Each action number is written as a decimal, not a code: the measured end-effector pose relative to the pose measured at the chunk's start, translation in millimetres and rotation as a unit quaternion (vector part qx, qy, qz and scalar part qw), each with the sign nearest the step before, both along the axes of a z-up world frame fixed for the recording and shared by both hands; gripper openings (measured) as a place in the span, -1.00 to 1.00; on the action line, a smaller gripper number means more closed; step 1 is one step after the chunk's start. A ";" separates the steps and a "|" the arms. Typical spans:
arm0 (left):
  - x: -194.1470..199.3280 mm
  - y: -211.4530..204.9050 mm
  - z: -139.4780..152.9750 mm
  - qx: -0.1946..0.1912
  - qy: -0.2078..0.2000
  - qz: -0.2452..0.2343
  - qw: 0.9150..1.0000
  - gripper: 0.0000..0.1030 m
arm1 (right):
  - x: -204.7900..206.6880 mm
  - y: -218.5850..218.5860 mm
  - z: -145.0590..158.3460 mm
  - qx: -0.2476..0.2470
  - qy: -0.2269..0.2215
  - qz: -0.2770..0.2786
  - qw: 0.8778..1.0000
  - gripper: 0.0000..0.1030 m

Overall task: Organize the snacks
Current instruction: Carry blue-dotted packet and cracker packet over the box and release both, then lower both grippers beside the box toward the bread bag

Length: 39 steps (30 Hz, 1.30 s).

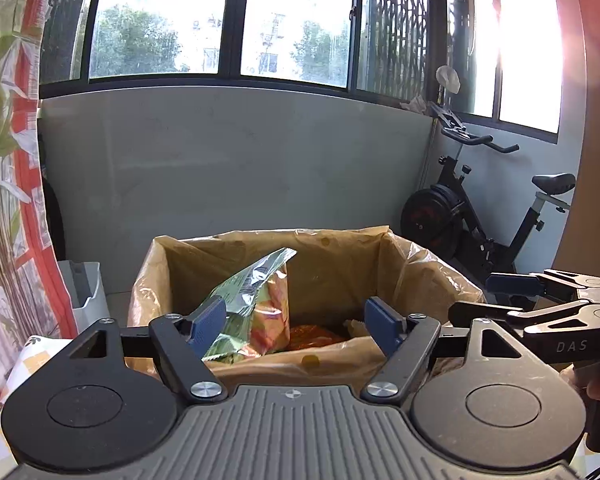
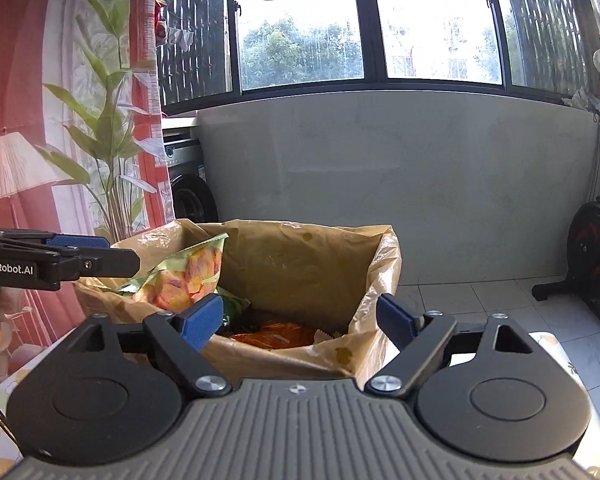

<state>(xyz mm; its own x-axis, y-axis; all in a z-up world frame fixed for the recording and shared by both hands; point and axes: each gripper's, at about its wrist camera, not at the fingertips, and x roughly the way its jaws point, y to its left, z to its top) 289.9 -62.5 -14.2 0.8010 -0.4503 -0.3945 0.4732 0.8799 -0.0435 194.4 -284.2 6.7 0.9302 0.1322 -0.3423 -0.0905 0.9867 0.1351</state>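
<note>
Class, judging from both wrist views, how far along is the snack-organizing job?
Done: an orange packet lies at the bottom of the lined box, and a green bag stands inside, leaning on its left wall. In hand: nothing; the left gripper and right gripper are open at the box. Left: unclear, since no other snacks are in view.

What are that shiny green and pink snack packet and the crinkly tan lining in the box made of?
The shiny green and pink snack packet looks like glossy foil-laminated plastic film: it shows bright glints, sharp creases and a crimped top seal. The crinkly tan lining seems to be thin, translucent plastic sheet, wrinkled and gleaming where it folds over the rim. The box under it is hidden, so its material cannot be told.
</note>
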 end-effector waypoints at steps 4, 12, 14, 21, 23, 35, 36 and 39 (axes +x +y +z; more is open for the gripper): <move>-16.1 16.8 -1.9 0.002 0.003 0.015 1.000 0.63 | -17.4 7.2 1.1 0.005 -0.010 -0.013 1.000 0.99; -42.8 55.8 -11.3 -0.004 0.017 0.038 0.999 0.71 | -36.1 25.7 -5.7 -0.004 -0.017 -0.039 0.999 1.00; -48.7 65.3 -14.2 -0.005 0.020 0.044 0.999 0.71 | -38.6 29.1 -11.1 0.003 -0.010 -0.045 0.999 1.00; -64.5 94.0 -22.6 -0.008 0.027 0.050 0.998 0.71 | -52.1 49.1 -38.8 0.018 0.018 -0.050 0.998 1.00; -66.4 104.8 -24.2 -0.007 0.030 0.054 0.998 0.70 | -53.6 53.1 -46.7 0.039 0.025 -0.043 0.998 1.00; -69.0 195.7 -42.5 -0.004 0.066 0.101 0.993 0.68 | -29.2 104.2 -82.8 0.057 0.092 0.003 0.994 1.00; -67.6 201.7 -46.4 -0.003 0.073 0.104 0.992 0.67 | -27.3 110.1 -85.6 0.047 0.096 0.006 0.994 1.00; -60.6 215.4 -60.4 -0.001 0.091 0.107 0.990 0.66 | -20.3 127.2 -96.2 0.029 0.104 0.027 0.994 1.00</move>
<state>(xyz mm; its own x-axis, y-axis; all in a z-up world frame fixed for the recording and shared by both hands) 229.3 152.9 -74.5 0.7937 -0.2783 -0.5408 0.2598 0.9591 -0.1123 174.2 -156.9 -89.5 0.8316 0.2057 -0.5158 -0.1076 0.9710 0.2137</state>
